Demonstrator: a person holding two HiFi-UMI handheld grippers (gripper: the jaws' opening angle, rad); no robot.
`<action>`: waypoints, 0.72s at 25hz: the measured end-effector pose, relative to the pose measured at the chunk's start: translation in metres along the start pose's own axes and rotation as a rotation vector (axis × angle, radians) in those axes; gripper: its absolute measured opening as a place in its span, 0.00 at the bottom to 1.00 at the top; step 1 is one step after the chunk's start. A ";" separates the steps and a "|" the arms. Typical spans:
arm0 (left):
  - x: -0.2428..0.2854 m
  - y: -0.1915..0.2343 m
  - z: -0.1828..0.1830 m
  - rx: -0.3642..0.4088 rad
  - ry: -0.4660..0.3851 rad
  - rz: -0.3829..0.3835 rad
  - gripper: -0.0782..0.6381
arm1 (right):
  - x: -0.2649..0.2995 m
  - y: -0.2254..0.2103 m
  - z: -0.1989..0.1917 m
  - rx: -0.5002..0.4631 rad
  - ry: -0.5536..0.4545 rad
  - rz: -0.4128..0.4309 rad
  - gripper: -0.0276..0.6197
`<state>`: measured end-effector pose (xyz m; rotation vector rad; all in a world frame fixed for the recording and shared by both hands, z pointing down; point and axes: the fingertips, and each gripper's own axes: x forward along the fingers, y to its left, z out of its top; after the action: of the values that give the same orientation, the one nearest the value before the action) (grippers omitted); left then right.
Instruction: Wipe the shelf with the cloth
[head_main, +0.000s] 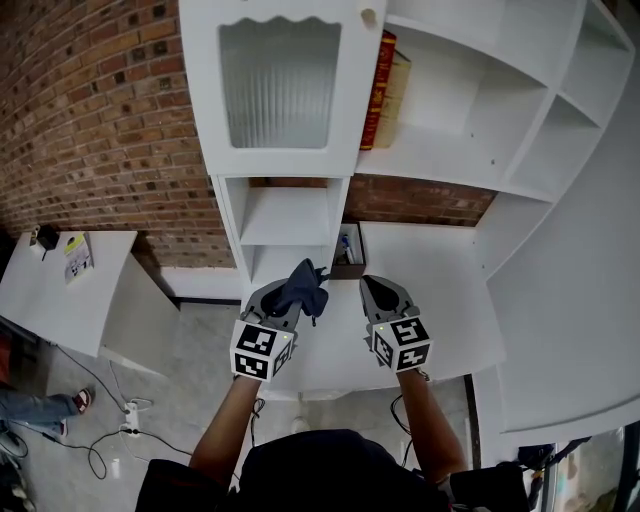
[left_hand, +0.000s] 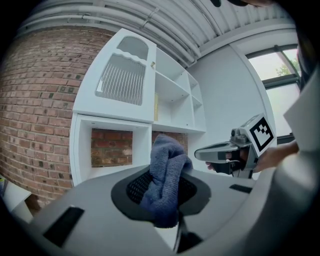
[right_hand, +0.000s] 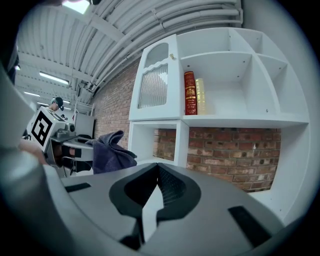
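A dark blue cloth (head_main: 303, 285) sticks up bunched from my left gripper (head_main: 283, 298), which is shut on it just in front of the white shelf unit's (head_main: 285, 215) low open compartments. In the left gripper view the cloth (left_hand: 166, 170) fills the space between the jaws of the left gripper (left_hand: 165, 190) and hides the fingertips. My right gripper (head_main: 376, 288) is held beside it to the right, over the white counter (head_main: 440, 275), shut with nothing in it. In the right gripper view the right gripper (right_hand: 158, 169) has its jaws meeting, with the cloth (right_hand: 112, 150) at the left.
A red and a cream book (head_main: 385, 90) stand on an upper shelf beside a ribbed cabinet door (head_main: 278, 85). A small dark box (head_main: 348, 252) sits at the counter's back. A white table (head_main: 60, 295) stands left, with cables (head_main: 110, 425) on the floor and a person's foot (head_main: 78, 402).
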<state>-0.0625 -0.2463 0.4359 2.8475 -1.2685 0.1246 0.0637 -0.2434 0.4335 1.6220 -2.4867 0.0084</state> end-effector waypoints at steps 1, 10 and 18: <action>0.000 -0.004 0.001 0.002 0.000 0.002 0.20 | -0.004 -0.002 0.000 0.002 -0.002 0.000 0.06; -0.007 -0.048 0.007 -0.004 -0.007 0.023 0.20 | -0.046 -0.016 -0.004 0.015 -0.012 0.021 0.06; -0.012 -0.093 0.010 -0.019 -0.018 0.024 0.20 | -0.086 -0.029 -0.008 0.018 -0.008 0.035 0.06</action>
<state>-0.0004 -0.1759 0.4258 2.8242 -1.2998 0.0871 0.1247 -0.1763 0.4264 1.5882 -2.5282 0.0291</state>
